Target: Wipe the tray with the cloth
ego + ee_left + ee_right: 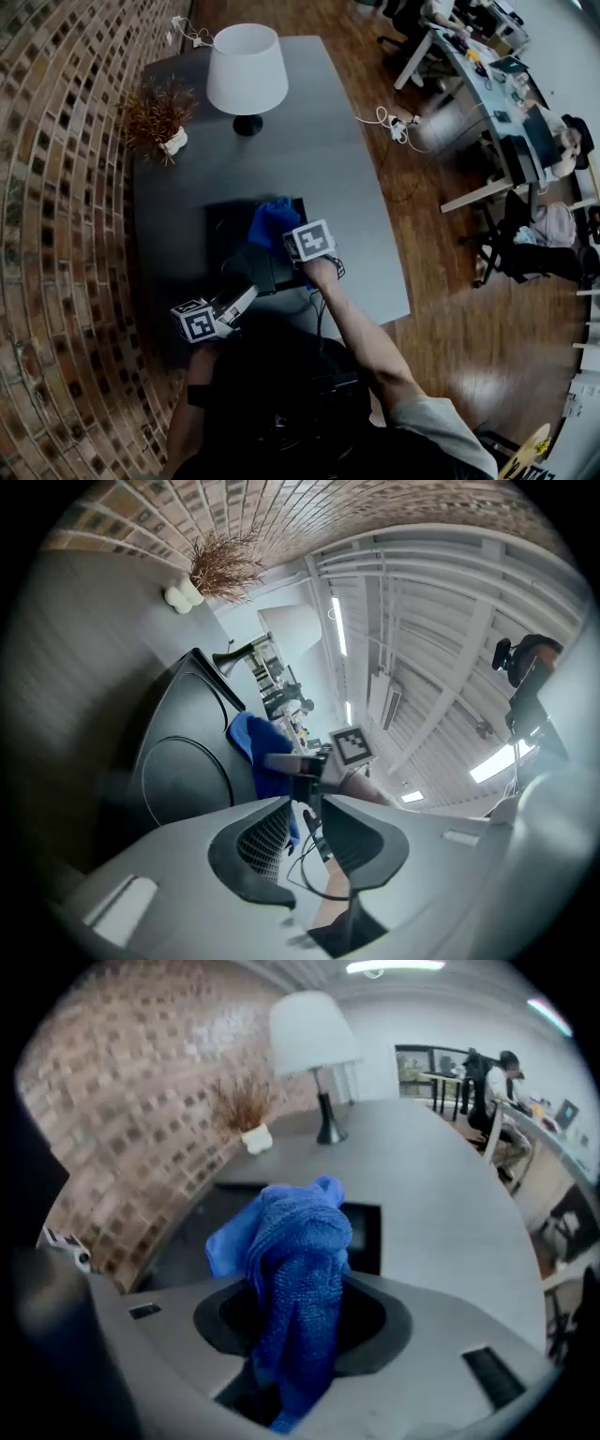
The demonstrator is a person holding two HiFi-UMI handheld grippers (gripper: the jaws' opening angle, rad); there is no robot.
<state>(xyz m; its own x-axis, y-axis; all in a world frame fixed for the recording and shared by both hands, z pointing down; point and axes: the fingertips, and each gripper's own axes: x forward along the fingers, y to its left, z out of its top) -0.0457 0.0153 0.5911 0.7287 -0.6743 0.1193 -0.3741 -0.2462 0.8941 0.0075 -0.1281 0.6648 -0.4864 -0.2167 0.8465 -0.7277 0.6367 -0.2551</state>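
A black tray [230, 239] lies on the dark grey table in front of me. Over its right part my right gripper [286, 234] points steeply down, shut on a bunched blue cloth [272, 220]. In the right gripper view the cloth [295, 1241] fills the space between the jaws of the right gripper [302, 1312], above the tray [367, 1232]. My left gripper [251, 291] reaches the tray's near rim. In the left gripper view the jaws of the left gripper [304, 803] stand close with a narrow gap beside the tray [178, 761]. A grip on the rim does not show.
A white-shaded lamp [247, 70] and a dried plant in a white pot [157, 114] stand at the table's far end. A brick wall [56, 187] runs along the left. The table's right edge [394, 262] drops to wooden floor with a cable and desks beyond.
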